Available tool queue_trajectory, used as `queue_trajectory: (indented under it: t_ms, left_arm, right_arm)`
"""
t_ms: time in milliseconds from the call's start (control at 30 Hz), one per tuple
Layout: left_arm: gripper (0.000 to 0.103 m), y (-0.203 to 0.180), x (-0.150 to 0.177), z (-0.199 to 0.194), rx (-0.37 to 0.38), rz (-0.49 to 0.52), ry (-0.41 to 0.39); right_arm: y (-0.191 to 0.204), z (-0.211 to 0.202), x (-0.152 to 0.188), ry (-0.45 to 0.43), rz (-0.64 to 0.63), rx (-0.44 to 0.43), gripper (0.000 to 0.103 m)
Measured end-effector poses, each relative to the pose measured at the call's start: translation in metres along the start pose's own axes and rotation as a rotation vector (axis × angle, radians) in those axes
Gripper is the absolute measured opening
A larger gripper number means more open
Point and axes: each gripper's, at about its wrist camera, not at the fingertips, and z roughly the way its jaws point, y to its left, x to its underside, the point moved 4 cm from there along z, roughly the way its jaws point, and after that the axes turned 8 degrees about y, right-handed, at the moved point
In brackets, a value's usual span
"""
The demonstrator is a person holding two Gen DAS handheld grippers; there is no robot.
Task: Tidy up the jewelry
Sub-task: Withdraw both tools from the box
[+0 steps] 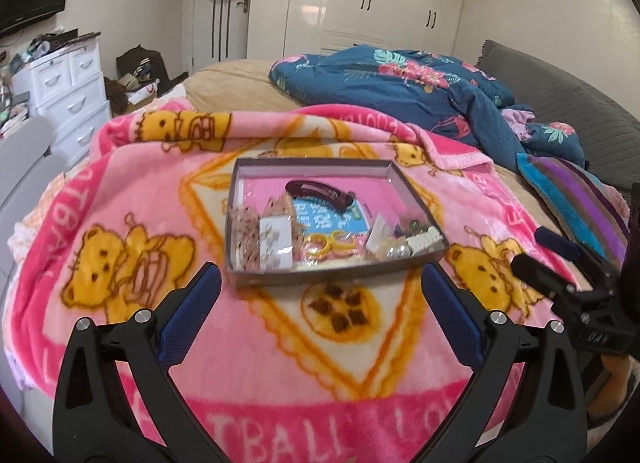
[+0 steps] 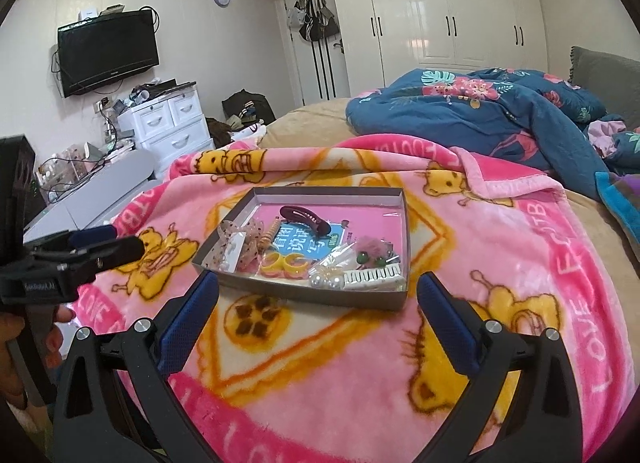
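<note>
A shallow grey cardboard box [image 1: 312, 161] [image 2: 328, 193] lies on a pink bear-print blanket [image 1: 132, 183] [image 2: 480, 255] and holds the jewelry. Inside it are a dark maroon hair clip [image 1: 320, 193] [image 2: 304, 219], yellow-orange rings [image 1: 324, 245] [image 2: 284, 265], pearls [image 1: 396, 251] [image 2: 326, 281], a white comb clip [image 1: 424, 241] [image 2: 372, 277] and an earring card [image 1: 274, 241] [image 2: 232, 247]. My left gripper [image 1: 320, 275] [image 2: 116, 241] stands open and empty just short of the box's near edge. My right gripper [image 2: 318, 283] [image 1: 534, 249] is also open and empty, near the box's front right.
A blue floral quilt [image 1: 420, 79] [image 2: 480, 111] is bunched on the bed behind the blanket, and a striped pillow [image 1: 572, 191] lies to the right. White drawers [image 2: 172, 123], a wall TV [image 2: 106, 51] and a wardrobe [image 2: 440, 15] stand farther off. A hand [image 2: 56, 319] holds the left gripper.
</note>
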Motion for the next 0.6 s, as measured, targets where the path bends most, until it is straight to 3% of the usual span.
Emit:
queue_trajectory:
  t_ms: [333, 600]
  left_arm:
    - [0.094, 0.014, 0.036, 0.014, -0.013, -0.026, 0.024]
    - [0.094, 0.017, 0.054, 0.025, -0.019, -0.042, 0.022]
  right_arm:
    - [0.001, 0.006, 0.022, 0.011, 0.008, 0.012, 0.099]
    - [0.005, 0.028, 0.050, 0.080, 0.020, 0.031, 0.099]
